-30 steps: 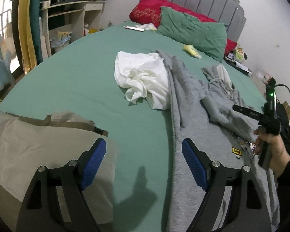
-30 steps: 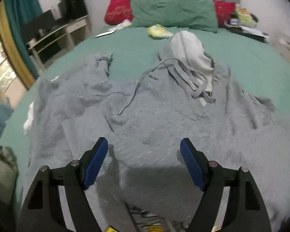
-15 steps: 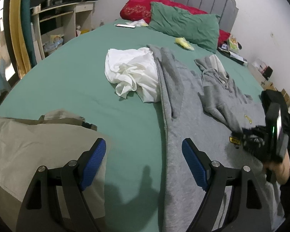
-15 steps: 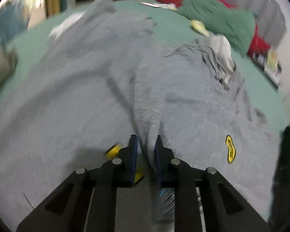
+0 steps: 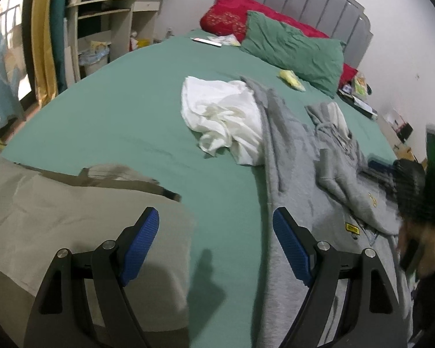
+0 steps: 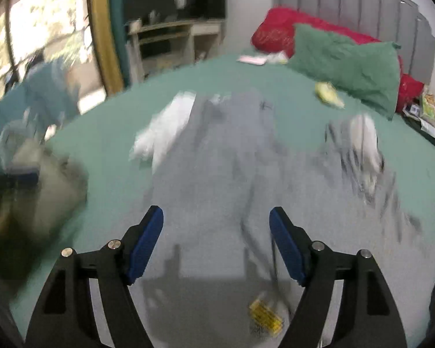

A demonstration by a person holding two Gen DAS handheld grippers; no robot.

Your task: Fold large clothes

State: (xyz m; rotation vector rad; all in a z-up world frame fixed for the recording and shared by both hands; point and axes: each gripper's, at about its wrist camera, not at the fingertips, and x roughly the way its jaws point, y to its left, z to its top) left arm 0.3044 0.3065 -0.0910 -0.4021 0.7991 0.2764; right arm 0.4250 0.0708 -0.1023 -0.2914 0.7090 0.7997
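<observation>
A grey hoodie [image 5: 298,168] lies spread on the green bed, its hood [image 5: 330,116] toward the pillows. It also shows, blurred, in the right wrist view [image 6: 232,179]. My left gripper [image 5: 216,243] is open and empty, above the bedsheet between a folded beige garment [image 5: 58,208] and the hoodie's left edge. My right gripper [image 6: 216,240] is open and empty above the hoodie's lower part, near a yellow label [image 6: 265,317]. It shows at the right edge of the left wrist view [image 5: 414,191].
A crumpled white garment [image 5: 226,116] lies beside the hoodie's sleeve. A green pillow [image 5: 293,49] and a red pillow [image 5: 232,17] lean at the headboard. A small yellow item [image 5: 291,76] lies near the pillows. A shelf unit [image 5: 107,23] stands left of the bed.
My right gripper was shut on a fold of the hoodie half a second ago; it has let go, opened and swung upward. My left gripper has barely moved.
</observation>
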